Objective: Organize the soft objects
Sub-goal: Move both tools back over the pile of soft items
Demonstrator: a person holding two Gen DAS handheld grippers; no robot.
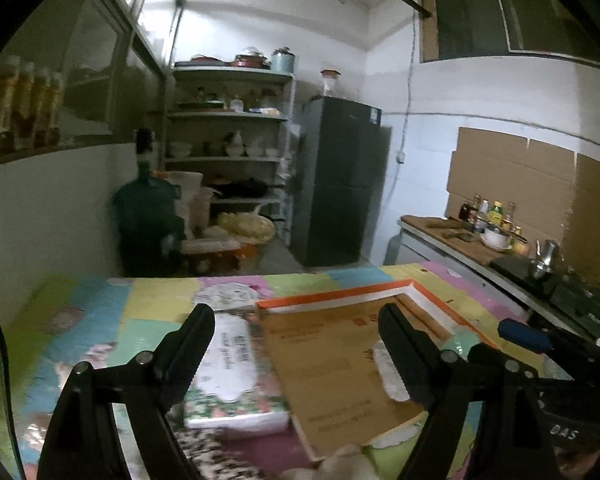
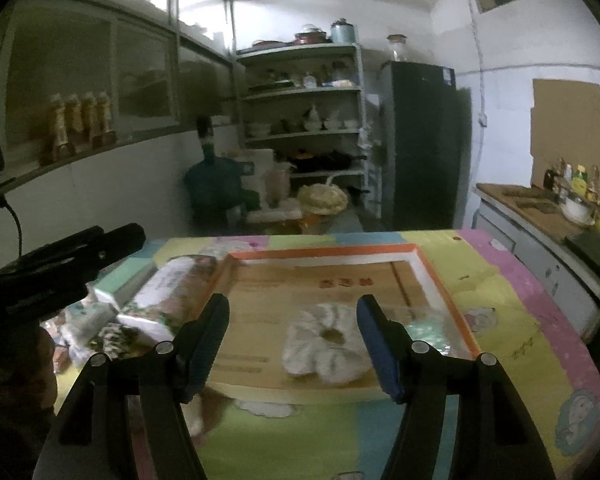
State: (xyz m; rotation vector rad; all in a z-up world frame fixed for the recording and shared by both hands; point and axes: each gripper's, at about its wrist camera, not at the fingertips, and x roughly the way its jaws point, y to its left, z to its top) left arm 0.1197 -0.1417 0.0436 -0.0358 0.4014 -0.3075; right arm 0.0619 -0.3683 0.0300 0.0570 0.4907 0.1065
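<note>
Working from the near edge outward, we note the right gripper at the bottom of its view, jaws standing wide and holding nothing. Between its fingers in the picture, but lying flat and untouched, is the white scrunchie, low centre, inside the shallow cardboard tray with the orange rim. We judge the tray to be the collecting place, hence the scrunchie's position there.

The left gripper likewise fills the bottom of its view, jaws wide apart and empty. Behind its left finger lies the floral tissue pack, lower centre, just beside the tray's left wall and outside it. We take it as a soft item not yet sorted. A blurred pale soft thing shows at the very bottom edge; we cannot identify it.

All rests on the pastel patchwork mat. Farther off, upper centre, stand the shelving unit and dark fridge; the counter runs along the right.
</note>
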